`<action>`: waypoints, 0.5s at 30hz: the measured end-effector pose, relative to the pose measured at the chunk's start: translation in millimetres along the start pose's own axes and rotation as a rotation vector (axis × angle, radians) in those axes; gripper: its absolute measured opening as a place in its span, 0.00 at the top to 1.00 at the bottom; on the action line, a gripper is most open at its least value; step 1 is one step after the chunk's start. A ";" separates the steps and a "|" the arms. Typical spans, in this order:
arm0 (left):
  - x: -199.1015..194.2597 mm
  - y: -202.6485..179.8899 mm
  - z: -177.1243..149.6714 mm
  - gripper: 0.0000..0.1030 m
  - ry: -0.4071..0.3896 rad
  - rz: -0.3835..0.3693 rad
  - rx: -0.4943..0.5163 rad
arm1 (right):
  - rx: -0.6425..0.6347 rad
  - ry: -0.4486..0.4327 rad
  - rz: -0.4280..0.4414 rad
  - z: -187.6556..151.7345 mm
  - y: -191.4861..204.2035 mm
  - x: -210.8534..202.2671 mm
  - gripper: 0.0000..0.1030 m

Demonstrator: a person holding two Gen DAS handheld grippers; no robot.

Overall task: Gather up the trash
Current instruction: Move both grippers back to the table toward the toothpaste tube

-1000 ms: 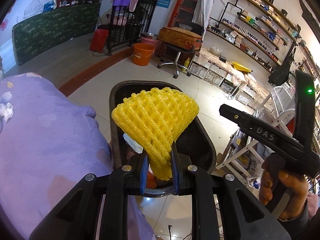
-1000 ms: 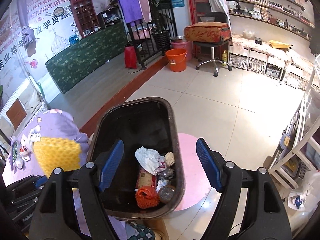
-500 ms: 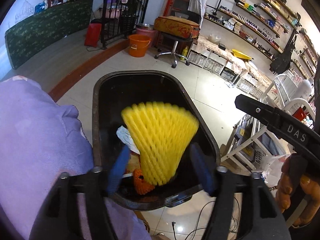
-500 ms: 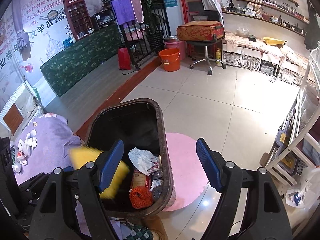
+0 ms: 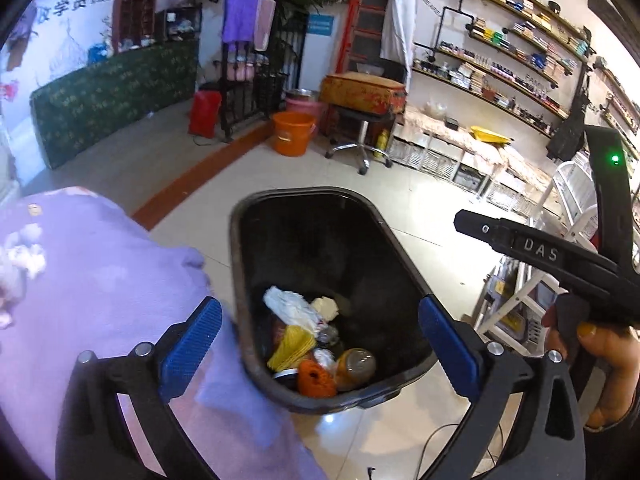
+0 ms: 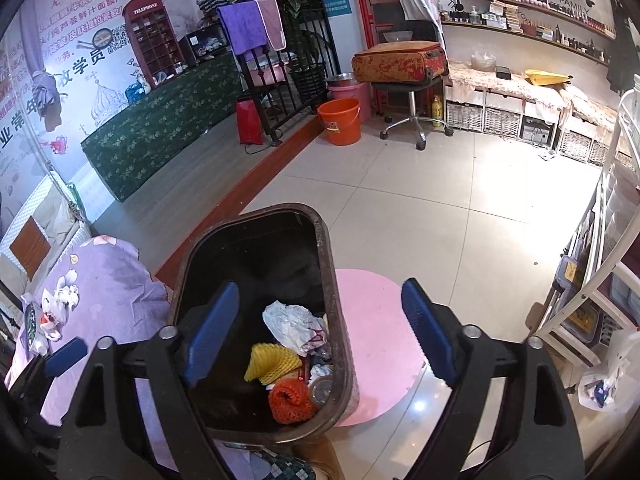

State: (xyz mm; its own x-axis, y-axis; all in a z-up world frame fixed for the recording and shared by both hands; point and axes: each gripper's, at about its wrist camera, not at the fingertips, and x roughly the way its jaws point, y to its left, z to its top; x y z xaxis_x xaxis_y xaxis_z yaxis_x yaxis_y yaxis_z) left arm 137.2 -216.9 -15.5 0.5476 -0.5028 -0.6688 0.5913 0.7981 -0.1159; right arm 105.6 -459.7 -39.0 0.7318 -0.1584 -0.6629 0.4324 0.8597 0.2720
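The yellow foam net (image 5: pixel 291 347) lies inside the black trash bin (image 5: pixel 240 280), among crumpled white paper (image 5: pixel 290 307), an orange net (image 5: pixel 316 379) and a bottle (image 5: pixel 356 365). My left gripper (image 5: pixel 320 340) is open and empty above the bin's near end. My right gripper (image 6: pixel 320 332) is open and empty, also above the bin (image 6: pixel 340 344); the yellow net (image 6: pixel 269 364) and orange net (image 6: pixel 290 396) show below it. The right gripper's body (image 5: pixel 560 252) shows at the right of the left wrist view.
A purple-covered table (image 5: pixel 88 292) sits left of the bin with white scraps (image 6: pixel 56 312) on it. A pink round mat (image 6: pixel 376 344) lies right of the bin. A white rack (image 6: pixel 592 320), orange bucket (image 6: pixel 340 120) and stool with suitcase (image 6: pixel 400 64) stand farther off.
My left gripper opened and let go of the yellow foam net, which dropped into the bin. The right gripper stayed open over the bin.
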 end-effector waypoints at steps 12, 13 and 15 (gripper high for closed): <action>-41.9 36.6 -26.3 0.06 -0.068 0.138 -0.066 | -0.091 0.048 0.102 -13.1 49.7 4.1 0.17; -45.7 40.9 -28.9 0.06 -0.073 0.155 -0.071 | -0.104 0.052 0.111 -15.3 55.5 3.9 0.17; -51.3 49.0 -33.5 0.06 -0.074 0.177 -0.091 | -0.127 0.060 0.127 -20.5 65.6 3.4 0.17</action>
State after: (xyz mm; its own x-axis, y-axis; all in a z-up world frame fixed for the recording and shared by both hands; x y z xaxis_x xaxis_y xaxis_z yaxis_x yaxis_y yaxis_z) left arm 118.3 -140.9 -11.5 0.6821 -0.3728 -0.6291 0.4282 0.9010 -0.0696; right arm 125.6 -393.9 -37.7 0.7419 -0.0183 -0.6702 0.2658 0.9258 0.2689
